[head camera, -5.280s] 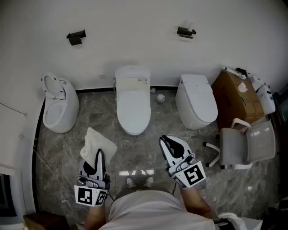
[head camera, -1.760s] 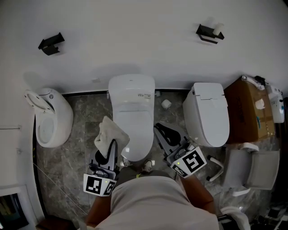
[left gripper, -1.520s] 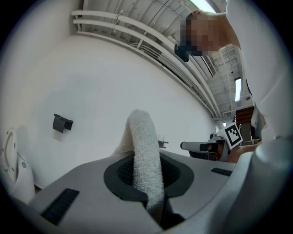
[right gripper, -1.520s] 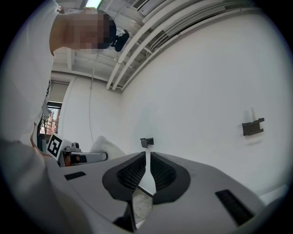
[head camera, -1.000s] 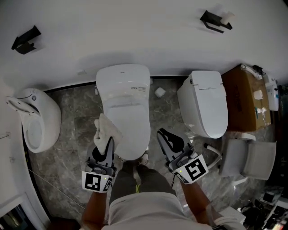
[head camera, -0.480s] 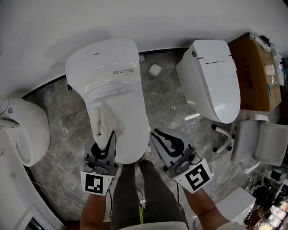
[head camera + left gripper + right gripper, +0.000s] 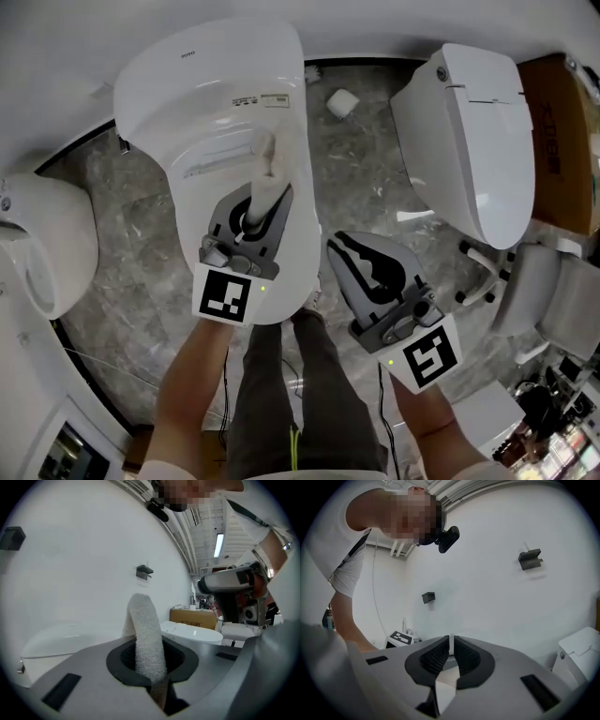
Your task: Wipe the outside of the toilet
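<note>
The white toilet (image 7: 216, 103) with its lid down fills the upper left of the head view. My left gripper (image 7: 261, 202) hovers over the lid, shut on a white cloth (image 7: 268, 159) that sticks out past the jaws toward the tank. In the left gripper view the cloth (image 7: 146, 634) stands up between the jaws of the left gripper (image 7: 150, 667), with the toilet lid (image 7: 65, 639) beyond it. My right gripper (image 7: 361, 267) hangs to the right of the bowl over the floor, shut with nothing in it. The right gripper view shows the right gripper (image 7: 450, 660) with its pads (image 7: 436, 658) closed, facing the wall.
A second white toilet (image 7: 478, 131) stands at the right, with a cardboard box (image 7: 567, 122) behind it. A round white fixture (image 7: 42, 244) sits at the left. A paper roll (image 7: 339, 101) lies on the marble floor. A white chair (image 7: 553, 300) is at the far right. My legs (image 7: 281, 394) are below.
My left gripper has moved forward and to the right with the cloth, now over the middle of the lid. The head camera has come closer over the toilet. The right gripper stays beside the bowl.
</note>
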Available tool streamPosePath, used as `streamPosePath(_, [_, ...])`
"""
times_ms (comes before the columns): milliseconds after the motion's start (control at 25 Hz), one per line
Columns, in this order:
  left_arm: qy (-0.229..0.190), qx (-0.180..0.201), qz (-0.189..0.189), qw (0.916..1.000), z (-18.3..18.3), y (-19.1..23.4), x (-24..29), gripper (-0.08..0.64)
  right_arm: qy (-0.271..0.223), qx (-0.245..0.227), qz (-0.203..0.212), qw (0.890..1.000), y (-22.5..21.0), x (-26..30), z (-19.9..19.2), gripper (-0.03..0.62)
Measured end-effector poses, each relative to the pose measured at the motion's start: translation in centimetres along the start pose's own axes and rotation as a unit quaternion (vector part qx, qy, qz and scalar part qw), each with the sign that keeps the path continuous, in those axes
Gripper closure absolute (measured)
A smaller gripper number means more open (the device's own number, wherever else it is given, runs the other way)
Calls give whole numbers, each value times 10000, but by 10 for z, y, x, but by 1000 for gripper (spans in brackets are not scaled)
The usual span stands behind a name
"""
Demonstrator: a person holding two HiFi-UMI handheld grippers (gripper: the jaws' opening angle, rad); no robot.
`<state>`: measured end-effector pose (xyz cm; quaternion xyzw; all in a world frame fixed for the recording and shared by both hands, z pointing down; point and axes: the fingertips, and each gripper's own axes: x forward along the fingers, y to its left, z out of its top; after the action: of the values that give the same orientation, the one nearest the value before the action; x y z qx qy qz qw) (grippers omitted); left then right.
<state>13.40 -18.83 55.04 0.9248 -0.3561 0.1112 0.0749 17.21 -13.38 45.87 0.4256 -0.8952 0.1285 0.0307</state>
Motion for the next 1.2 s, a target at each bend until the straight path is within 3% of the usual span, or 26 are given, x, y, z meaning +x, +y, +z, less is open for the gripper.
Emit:
streamPosePath(160, [-60, 104, -112, 9999, -19, -5, 37, 503, -52, 10, 86, 9999, -15, 9, -17, 538])
streamPosePath(440, [-71, 572, -1029, 9930, -37, -23, 88, 503, -143, 30, 101, 9998, -30, 16, -28, 538])
streamPosePath(600, [381, 857, -1133, 9891, -69, -3, 113, 503, -115, 19, 48, 9999, -41, 19, -36, 538])
streamPosePath(720, [659, 1011, -859, 9890, -91, 24, 121, 503, -93, 45, 19, 9999, -43, 23, -43, 538])
streamPosePath(960, [922, 765, -29, 9928, -111, 73, 130, 503, 49, 52, 97, 9999, -33, 39, -54, 538])
streamPosePath(1200, [923, 148, 743, 9929, -125, 112, 137, 503, 211, -27, 255, 9994, -20, 53, -64, 538])
